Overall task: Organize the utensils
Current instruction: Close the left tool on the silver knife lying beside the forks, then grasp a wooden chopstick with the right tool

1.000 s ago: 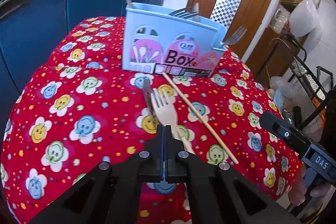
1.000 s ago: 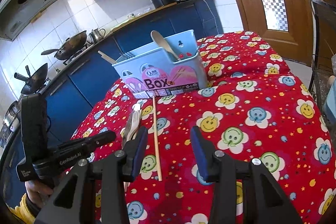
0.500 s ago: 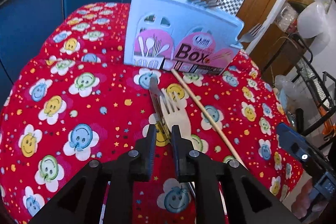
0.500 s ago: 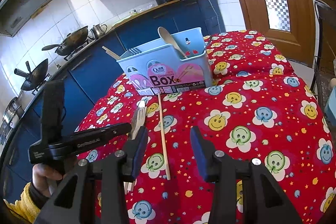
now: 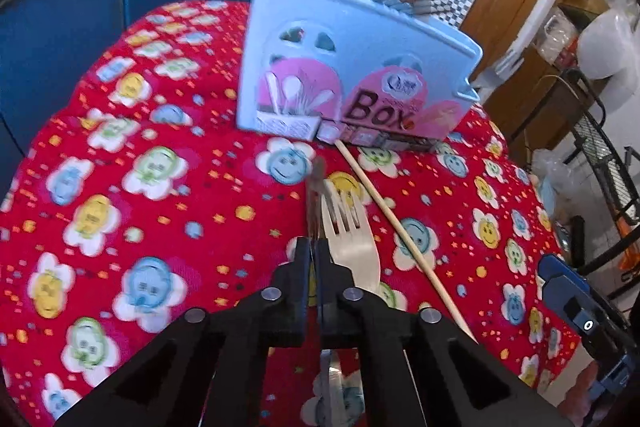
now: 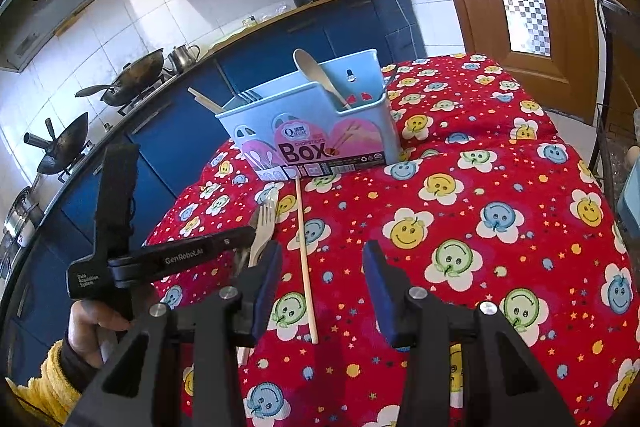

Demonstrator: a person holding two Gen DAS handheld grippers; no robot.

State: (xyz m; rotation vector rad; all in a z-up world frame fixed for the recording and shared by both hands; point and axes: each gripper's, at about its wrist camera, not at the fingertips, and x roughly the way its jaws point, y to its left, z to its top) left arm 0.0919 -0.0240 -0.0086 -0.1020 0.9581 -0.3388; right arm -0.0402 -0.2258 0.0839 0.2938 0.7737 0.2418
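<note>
Knife (image 5: 318,183) lying lengthwise toward the utensil box (image 5: 352,67), beside the wooden fork (image 5: 348,235); left gripper (image 5: 315,259) closing on its handle, right gripper (image 6: 322,275) hanging open.

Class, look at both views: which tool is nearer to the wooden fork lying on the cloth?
Left. The left tool is right at the wooden fork, fingers closed around a metal utensil beside it. The right tool sits open, to the fork's right.

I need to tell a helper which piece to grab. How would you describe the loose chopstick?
Find the light blue utensil box on the red smiley tablecloth. A thin pale chopstick runs from its front label, the only plain straight stick, right of the wooden fork.
</note>
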